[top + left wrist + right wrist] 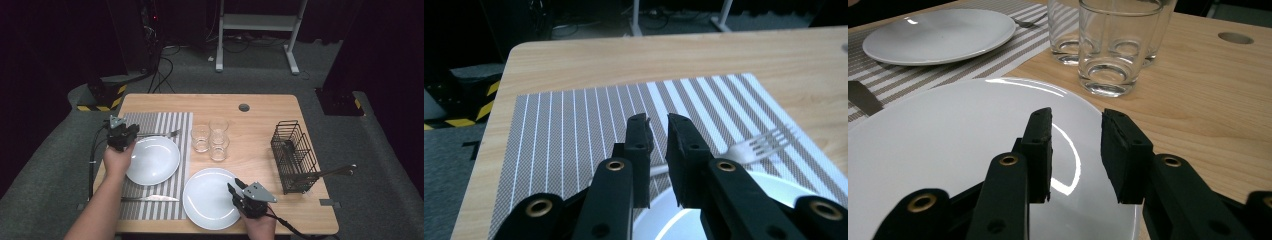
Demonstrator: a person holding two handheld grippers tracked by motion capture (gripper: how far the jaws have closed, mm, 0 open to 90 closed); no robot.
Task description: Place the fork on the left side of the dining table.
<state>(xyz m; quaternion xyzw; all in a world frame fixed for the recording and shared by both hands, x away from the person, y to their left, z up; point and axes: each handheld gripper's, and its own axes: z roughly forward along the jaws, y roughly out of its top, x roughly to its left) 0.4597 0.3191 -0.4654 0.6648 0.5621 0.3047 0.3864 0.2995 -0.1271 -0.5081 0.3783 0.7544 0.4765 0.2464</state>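
Fork (pixel 159 134) lies on the striped mat (pixel 150 122) just behind the far plate (pixel 152 160); left tool (pixel 121 136) hovers near its handle, slightly apart, empty. Right tool (pixel 239 192), apart, waits over the near plate (pixel 210 197). Next, probably that plate.

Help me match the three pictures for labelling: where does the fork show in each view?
High view: the fork lies on the striped placemat, just beyond the left plate.
Left gripper view: right of the jaws, tines at right, handle running behind them.
Right gripper view: top centre, a sliver beyond the far plate.
Shared landmark: that plate on the placemat.
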